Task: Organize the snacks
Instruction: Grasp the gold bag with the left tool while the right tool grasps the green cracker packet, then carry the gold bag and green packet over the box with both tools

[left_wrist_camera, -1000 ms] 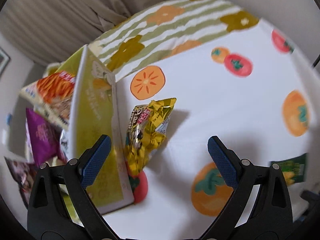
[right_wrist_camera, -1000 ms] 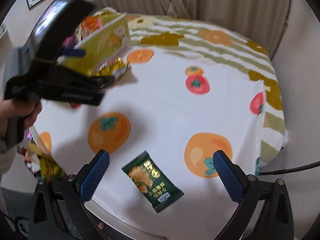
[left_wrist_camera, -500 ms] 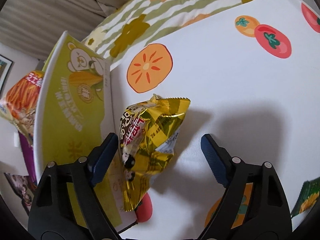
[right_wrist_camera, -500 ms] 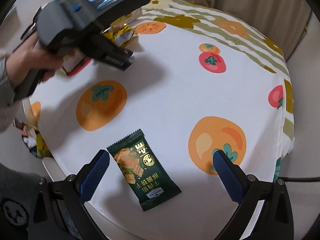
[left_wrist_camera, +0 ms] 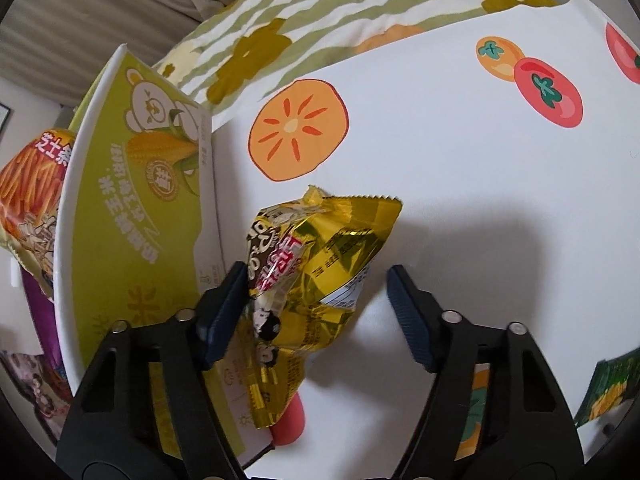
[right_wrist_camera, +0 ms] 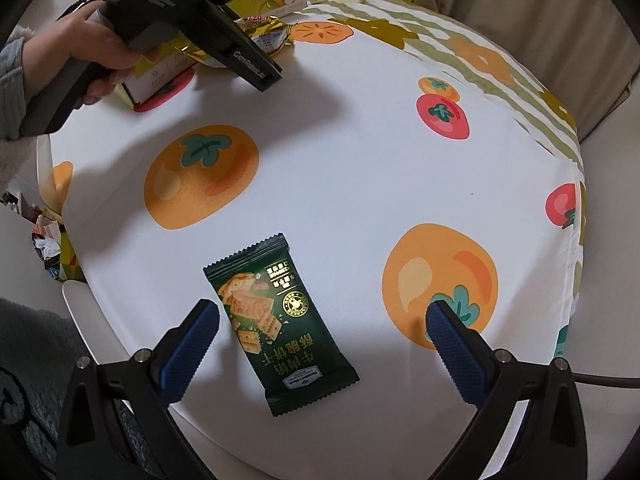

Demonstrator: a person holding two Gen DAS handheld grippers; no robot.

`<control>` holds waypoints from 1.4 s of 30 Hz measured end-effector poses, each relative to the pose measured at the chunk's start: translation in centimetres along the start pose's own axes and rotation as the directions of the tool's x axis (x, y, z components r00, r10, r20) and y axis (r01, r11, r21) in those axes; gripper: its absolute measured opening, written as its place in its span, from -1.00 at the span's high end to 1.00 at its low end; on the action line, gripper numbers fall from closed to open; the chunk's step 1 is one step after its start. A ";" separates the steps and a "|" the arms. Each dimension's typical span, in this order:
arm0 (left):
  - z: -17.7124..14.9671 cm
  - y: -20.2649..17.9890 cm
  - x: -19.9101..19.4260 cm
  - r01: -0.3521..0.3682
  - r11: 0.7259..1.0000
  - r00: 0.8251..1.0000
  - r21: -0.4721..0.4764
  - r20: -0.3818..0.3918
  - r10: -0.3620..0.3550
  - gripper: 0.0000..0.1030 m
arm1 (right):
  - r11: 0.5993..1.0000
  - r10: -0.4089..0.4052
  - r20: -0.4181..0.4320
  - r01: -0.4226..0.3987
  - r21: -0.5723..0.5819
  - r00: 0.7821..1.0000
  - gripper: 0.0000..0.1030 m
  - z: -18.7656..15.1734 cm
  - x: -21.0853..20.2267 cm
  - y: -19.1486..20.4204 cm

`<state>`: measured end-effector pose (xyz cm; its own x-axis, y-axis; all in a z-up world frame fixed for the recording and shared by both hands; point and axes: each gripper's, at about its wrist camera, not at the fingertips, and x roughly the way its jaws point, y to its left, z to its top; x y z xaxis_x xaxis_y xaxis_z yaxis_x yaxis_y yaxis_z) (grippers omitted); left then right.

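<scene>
Snacks are mid-sort: the step in hand looks like the pick-up of the gold snack bag point(left_wrist_camera: 320, 276), which leans against the green-and-white box point(left_wrist_camera: 132, 216) at centre-left of the left wrist view. Left claw point(left_wrist_camera: 312, 304) straddles that bag w/ jaws closing; left pad seems to touch the bag's edge, right pad is apart from it w/ bare tabletop point(left_wrist_camera: 460, 168) showing between, so no pinch yet. Next move prob. calls for closing fully on the crinkly foil w/o shoving the box, then lifting the bag clear; the bag is puffy and may slip or crumple. Other packets point(left_wrist_camera: 28, 184) already sit in the box at far left. In the right wrist view, right claw point(right_wrist_camera: 320, 336) is spread wide, hovering over the dark green cracker pack point(right_wrist_camera: 276, 324), which lies flat near the tabletop's lower edge, closer to the left pad, untouched.
</scene>
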<state>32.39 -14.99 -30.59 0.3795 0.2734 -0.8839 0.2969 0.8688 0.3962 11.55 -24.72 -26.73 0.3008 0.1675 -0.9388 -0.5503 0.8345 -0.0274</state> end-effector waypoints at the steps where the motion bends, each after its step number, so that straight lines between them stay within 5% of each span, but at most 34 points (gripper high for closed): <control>1: -0.1 0.2 0.0 -0.013 1.000 1.000 0.010 0.002 0.013 0.02 | 1.000 0.001 0.000 -0.001 -0.002 1.000 -0.97 -0.1 0.1 0.0; 7: -0.7 0.7 -0.7 0.008 1.000 1.000 0.029 0.012 -0.008 0.13 | 1.000 0.012 -0.032 -0.013 -0.027 0.999 -0.64 -0.5 1.0 0.4; 15: -1.6 1.4 -1.8 0.089 0.996 0.996 -0.002 0.022 -0.089 0.15 | 0.992 0.023 -0.035 -0.027 -0.127 0.999 -0.49 -0.9 1.2 2.2; 24: -2.6 2.4 -3.9 0.262 0.960 0.965 -0.102 0.048 -0.259 0.16 | 0.994 0.070 -0.009 -0.070 -0.085 0.998 0.19 0.0 1.4 1.3; 35: -3.9 5.6 -10.0 0.415 0.884 0.905 -0.215 0.199 -0.376 0.16 | 0.996 0.073 0.051 -0.075 0.049 0.996 0.19 1.1 -1.2 0.5; 42: -5.6 11.1 -17.0 0.440 0.852 0.879 -0.284 0.332 -0.343 0.16 | 0.991 0.064 0.176 -0.083 0.102 0.982 0.19 4.8 -7.9 1.2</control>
<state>24.28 -7.66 -12.52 0.5227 -0.1951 -0.8299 0.1707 0.9777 -0.1223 12.31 -22.53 -17.72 0.3972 0.3101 -0.8638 -0.4910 0.8669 0.0854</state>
